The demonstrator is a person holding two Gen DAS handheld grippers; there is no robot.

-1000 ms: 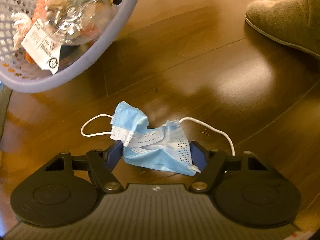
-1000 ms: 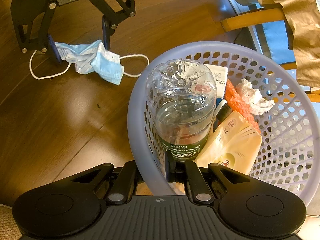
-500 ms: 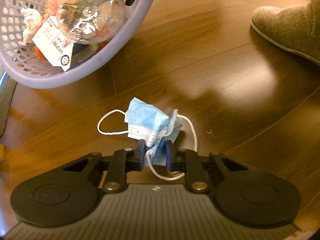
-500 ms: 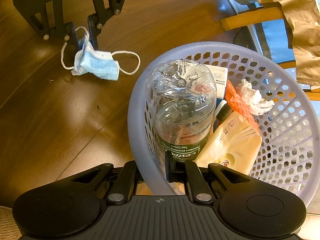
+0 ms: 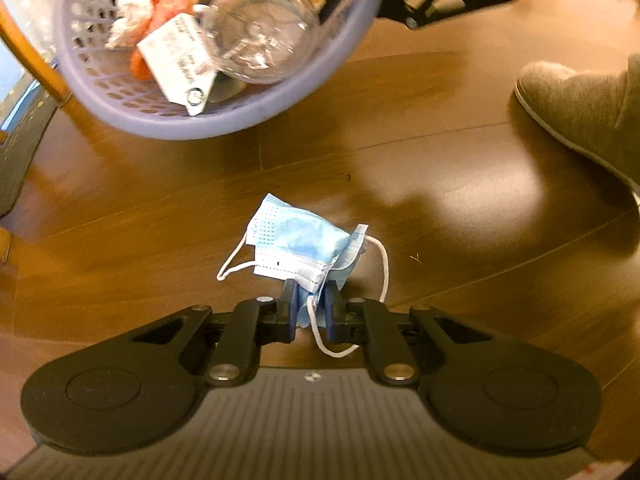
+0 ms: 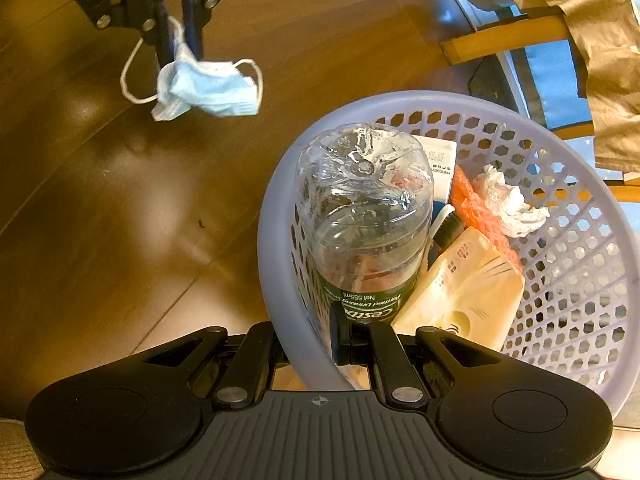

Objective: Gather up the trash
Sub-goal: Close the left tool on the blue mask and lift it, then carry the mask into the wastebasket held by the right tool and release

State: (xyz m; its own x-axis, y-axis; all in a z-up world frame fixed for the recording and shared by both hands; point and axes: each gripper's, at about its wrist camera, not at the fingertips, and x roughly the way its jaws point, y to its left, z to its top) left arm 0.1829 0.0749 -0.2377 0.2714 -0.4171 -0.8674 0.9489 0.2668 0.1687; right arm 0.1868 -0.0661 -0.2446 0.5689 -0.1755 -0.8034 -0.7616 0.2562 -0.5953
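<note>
A crumpled blue face mask (image 5: 298,246) with white ear loops hangs above the wooden floor, pinched by my left gripper (image 5: 310,300), which is shut on its lower edge. In the right wrist view the mask (image 6: 208,88) dangles from the left gripper (image 6: 178,36) at the upper left. My right gripper (image 6: 320,344) is shut on the near rim of a lilac plastic basket (image 6: 276,216). The basket (image 5: 304,80) holds a clear plastic bottle (image 6: 364,216), a cream pouch (image 6: 464,284), a white tissue (image 6: 508,204) and orange netting (image 6: 476,212).
A person's grey slipper (image 5: 580,108) rests on the floor at the right of the left wrist view. A wooden chair frame (image 6: 504,40) draped with brown cloth (image 6: 604,60) stands behind the basket. Bare wooden floor (image 6: 120,220) lies between mask and basket.
My left gripper went from open around the mask to shut on it, then lifted it off the floor toward the basket. The right gripper kept its hold on the basket rim.
</note>
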